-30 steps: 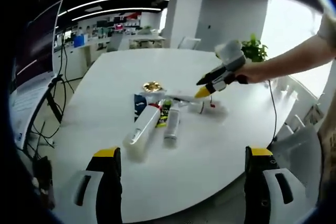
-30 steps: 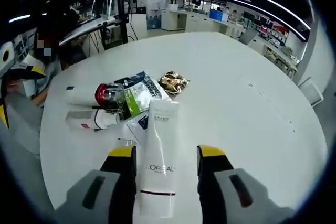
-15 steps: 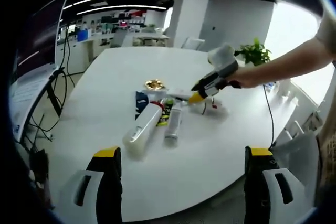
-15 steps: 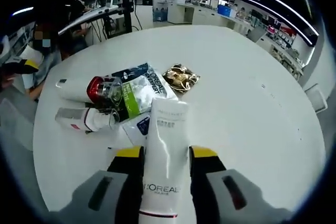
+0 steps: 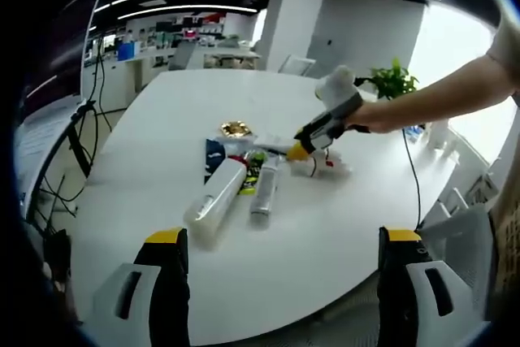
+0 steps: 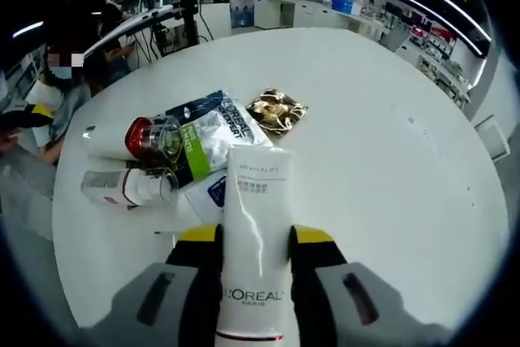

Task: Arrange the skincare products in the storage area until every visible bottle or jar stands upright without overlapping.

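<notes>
On glossy white table [image 6: 390, 168], smooth flat-ended white tube [image 6: 256, 233] between right gripper [image 6: 253, 243] jaws

Left gripper view: set back from the near edge of the round white desk [image 5: 162, 168], looking down and across it from well off, toward the far office. Cluster of skincare products [image 5: 244, 176] sits mid-desk, small in this view. Right hand-held gripper [image 5: 297, 150] enters from the right, over the cluster.

Right gripper view: low and very near, looking along its own jaws from the opposite side of the desk [image 6: 382, 144].

Shared: the desk top and the same cluster [image 6: 187, 148].
</notes>
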A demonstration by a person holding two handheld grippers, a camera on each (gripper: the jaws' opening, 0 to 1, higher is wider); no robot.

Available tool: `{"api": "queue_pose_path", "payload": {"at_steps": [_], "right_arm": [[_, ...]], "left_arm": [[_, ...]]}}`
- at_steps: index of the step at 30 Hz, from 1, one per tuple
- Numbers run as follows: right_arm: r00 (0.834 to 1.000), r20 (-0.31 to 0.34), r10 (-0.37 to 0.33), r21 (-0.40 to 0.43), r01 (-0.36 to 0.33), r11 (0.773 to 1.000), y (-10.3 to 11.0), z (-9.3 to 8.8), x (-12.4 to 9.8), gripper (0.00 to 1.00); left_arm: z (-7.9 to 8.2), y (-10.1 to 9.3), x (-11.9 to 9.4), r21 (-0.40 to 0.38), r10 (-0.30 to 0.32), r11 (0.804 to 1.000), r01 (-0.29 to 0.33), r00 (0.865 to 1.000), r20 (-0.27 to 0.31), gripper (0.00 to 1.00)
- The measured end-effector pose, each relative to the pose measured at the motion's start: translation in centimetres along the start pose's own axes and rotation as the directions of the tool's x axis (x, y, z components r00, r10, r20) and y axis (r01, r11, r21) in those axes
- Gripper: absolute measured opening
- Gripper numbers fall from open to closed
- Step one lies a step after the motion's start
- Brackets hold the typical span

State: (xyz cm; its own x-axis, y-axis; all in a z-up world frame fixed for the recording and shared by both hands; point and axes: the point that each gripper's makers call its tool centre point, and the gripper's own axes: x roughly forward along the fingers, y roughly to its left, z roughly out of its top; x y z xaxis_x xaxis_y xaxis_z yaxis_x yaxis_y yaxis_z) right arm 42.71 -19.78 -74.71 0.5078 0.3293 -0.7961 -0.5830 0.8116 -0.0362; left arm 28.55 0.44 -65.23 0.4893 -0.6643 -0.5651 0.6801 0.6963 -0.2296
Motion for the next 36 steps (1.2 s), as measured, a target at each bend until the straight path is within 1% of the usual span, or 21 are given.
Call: {"api": "queue_pose_path", "payload": {"at_steps": [2,4,6,8,10,11,13,17,21,24,27,28,29,32,36], "right_arm": [[1.0,0.013,-0.006,-0.001,0.006,1.0,0.0,0.0,0.0,0.3],[1.0,0.025,-0.019,0.025,0.019,1.0,-0.2,0.2,-0.1,0.29],[0.999,0.031,-0.025,-0.004,0.025,1.0,-0.2,0.2,-0.2,0.29],[0.999,0.041,-0.03,-0.015,0.031,0.999,-0.2,0.5,-0.6,0.28],[0.996,0.075,-0.038,-0.005,0.039,0.999,-0.4,1.1,-1.2,0.28],[0.994,0.1,-0.047,0.012,0.046,0.999,-0.6,1.5,-1.6,0.27],[0.99,0.124,-0.06,0.011,0.059,0.998,-0.7,1.9,-2.4,0.27],[0.982,0.175,-0.071,0.023,0.068,0.997,-0.5,2.3,-3.8,0.27],[0.97,0.228,-0.08,0.018,0.078,0.997,0.3,2.8,-5.9,0.28],[0.962,0.258,-0.089,0.025,0.086,0.996,0.8,3.1,-7.3,0.28],[0.945,0.309,-0.103,0.041,0.095,0.995,1.5,3.7,-9.2,0.28],[0.935,0.337,-0.108,0.043,0.099,0.994,1.9,4.1,-9.9,0.28],[0.931,0.347,-0.11,0.045,0.1,0.994,2.1,4.3,-10.4,0.28],[0.913,0.391,-0.118,0.041,0.111,0.993,3.0,4.9,-12.0,0.28],[0.883,0.452,-0.126,0.044,0.119,0.992,4.7,5.6,-14.4,0.28]], "left_arm": [[0.3,-0.2,0.1,0.008,-0.003,1.0,0.003,1.0,0.003,0.96],[0.9,-0.3,0.1,0.013,-0.006,1.0,0.006,1.0,0.01,0.96],[1.4,-0.5,0.1,0.02,-0.008,1.0,0.008,1.0,0.019,0.96],[2.1,-0.6,0.0,0.021,-0.011,1.0,0.01,0.999,0.032,0.96],[2.9,-0.7,0.0,0.024,-0.013,1.0,0.012,0.999,0.049,0.96],[3.3,-0.7,0.0,0.024,-0.014,1.0,0.013,0.998,0.058,0.96],[4.0,-0.9,0.0,0.02,-0.02,1.0,0.019,0.997,0.076,0.96],[5.3,-1.5,0.0,0.016,-0.036,0.999,0.035,0.993,0.108,0.96],[6.9,-2.2,-0.1,0.0,-0.057,0.998,0.058,0.987,0.152,0.96],[7.9,-2.7,-0.2,0.005,-0.069,0.998,0.069,0.982,0.176,0.96],[8.9,-3.2,-0.4,0.008,-0.082,0.997,0.082,0.977,0.197,0.95],[9.2,-3.3,-0.4,0.005,-0.085,0.996,0.085,0.976,0.203,0.94],[9.4,-3.4,-0.4,0.0,-0.085,0.996,0.087,0.976,0.203,0.94],[10.1,-3.7,-0.5,-0.024,-0.088,0.995,0.096,0.971,0.22,0.92],[11.5,-4.1,-1.0,-0.068,-0.089,0.992,0.11,0.962,0.257,0.9]]}}
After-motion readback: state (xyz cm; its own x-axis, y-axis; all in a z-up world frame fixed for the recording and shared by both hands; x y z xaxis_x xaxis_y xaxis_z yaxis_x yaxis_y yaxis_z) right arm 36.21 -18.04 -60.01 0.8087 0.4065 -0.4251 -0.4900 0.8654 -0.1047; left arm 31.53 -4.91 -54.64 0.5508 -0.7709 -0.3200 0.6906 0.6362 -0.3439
